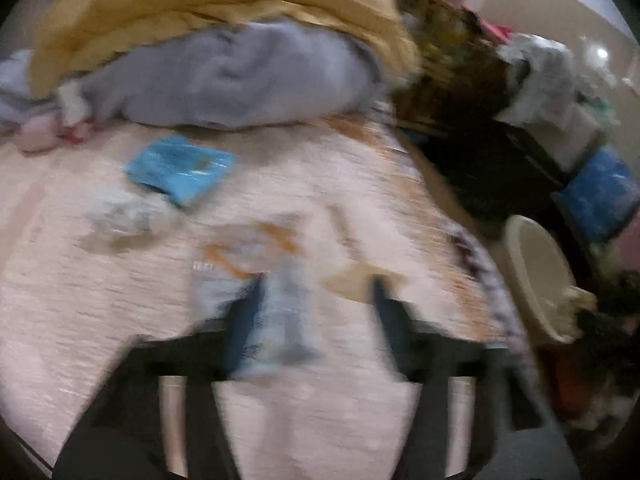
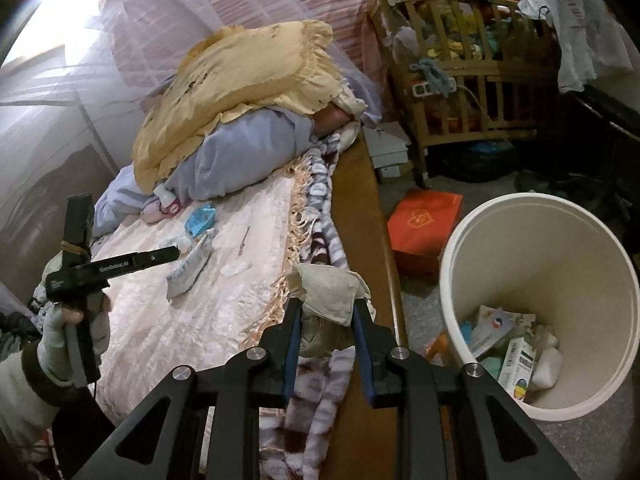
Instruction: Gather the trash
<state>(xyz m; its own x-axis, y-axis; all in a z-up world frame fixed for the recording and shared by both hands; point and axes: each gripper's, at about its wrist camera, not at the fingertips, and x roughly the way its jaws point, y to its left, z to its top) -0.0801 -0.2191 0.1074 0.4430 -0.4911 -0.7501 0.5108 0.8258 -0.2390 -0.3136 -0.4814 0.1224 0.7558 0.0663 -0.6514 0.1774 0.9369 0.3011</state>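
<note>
Right gripper (image 2: 326,312) clamps crumpled beige tissue (image 2: 332,288) over bed edge, left of round cream bin (image 2: 536,264). Left gripper (image 1: 316,292) fingers spread, blurred clear wrapper (image 1: 256,280) between them; contact unclear.

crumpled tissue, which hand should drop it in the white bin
Right. The right gripper is already shut on the crumpled tissue, and the white bin stands just beside it on the floor. The left gripper is open over the bed.
</note>
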